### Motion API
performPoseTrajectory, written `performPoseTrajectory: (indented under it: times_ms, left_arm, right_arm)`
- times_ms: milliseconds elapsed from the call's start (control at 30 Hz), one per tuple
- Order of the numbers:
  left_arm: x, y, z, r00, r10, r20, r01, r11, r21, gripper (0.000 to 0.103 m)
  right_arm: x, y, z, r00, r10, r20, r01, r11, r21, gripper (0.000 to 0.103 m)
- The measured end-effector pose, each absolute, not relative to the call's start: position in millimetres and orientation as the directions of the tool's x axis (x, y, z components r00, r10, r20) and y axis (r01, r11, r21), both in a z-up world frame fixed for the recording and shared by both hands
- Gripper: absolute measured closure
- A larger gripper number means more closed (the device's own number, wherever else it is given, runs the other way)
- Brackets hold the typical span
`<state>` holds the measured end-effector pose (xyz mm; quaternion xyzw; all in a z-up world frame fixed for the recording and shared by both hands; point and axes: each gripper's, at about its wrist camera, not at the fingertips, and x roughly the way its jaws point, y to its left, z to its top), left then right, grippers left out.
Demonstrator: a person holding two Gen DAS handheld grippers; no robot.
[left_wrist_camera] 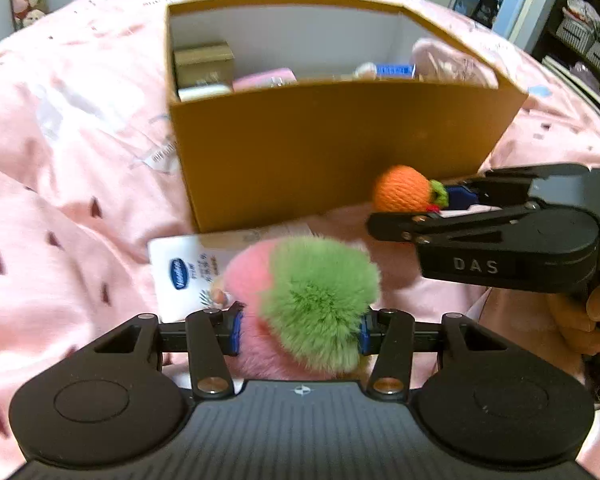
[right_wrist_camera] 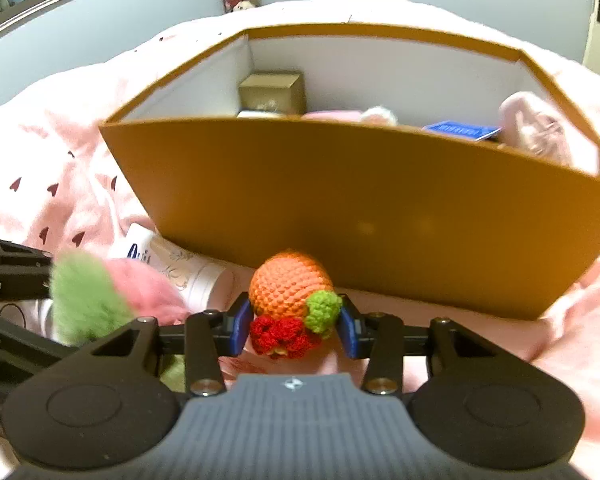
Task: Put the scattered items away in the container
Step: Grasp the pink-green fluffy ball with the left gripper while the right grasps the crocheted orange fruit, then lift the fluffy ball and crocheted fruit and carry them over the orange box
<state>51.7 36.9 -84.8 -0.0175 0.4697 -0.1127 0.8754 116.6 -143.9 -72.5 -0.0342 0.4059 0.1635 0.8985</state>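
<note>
A: Largest item first?
B: Bed, pink cover (left_wrist_camera: 60, 184) with small dark heart marks, rumpled; it carries everything else.

A: Next?
B: Container: an orange-brown cardboard box (right_wrist_camera: 364, 216) with a white lining, open at the top, standing on the cover toward the far side. Inside, at the far left, a small tan carton (right_wrist_camera: 272, 90); along the near wall a pink pack, a blue card (right_wrist_camera: 462, 130) and, at the right end, a pale pink soft item, too blurred to name.

A: Loose items?
B: One white lotion tube (right_wrist_camera: 192, 276) with a blue oval logo, lying on the cover just beside the box's near left corner.

A: Items in hand?
B: Two. A fluffy pink-and-green pompom (left_wrist_camera: 304, 300), near side of the box, sits between the blue pads of the left claw (left_wrist_camera: 300, 330); the pads press into its fur, so it is pinched. A crocheted orange fruit (right_wrist_camera: 290, 284) with a green leaf and a red rosette is pinched by the right claw (right_wrist_camera: 296, 330), just before the box's near wall.

A: Relation of the two?
B: The right claw is to the right of the left and farther; a hand (left_wrist_camera: 584, 316) grips its body.
</note>
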Motion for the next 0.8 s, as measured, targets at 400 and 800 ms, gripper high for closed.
performPoseTrajectory:
  times_ms: [400,800]
  left_arm:
    - [47,55,3,0.722,-0.176,-0.669,0.17,0.983,-0.075,0.047]
    - [93,58,95,0.809,-0.198,-0.554,0.237,0.972,-0.002,0.046]
  right_arm:
    - [90,-167,-14,0.728,0.281,-0.625,-0.321,0.946,0.05,0.056]
    - [108,-202,76,0.827,0.352,-0.439,-0.341,0.934,0.107,0.056]
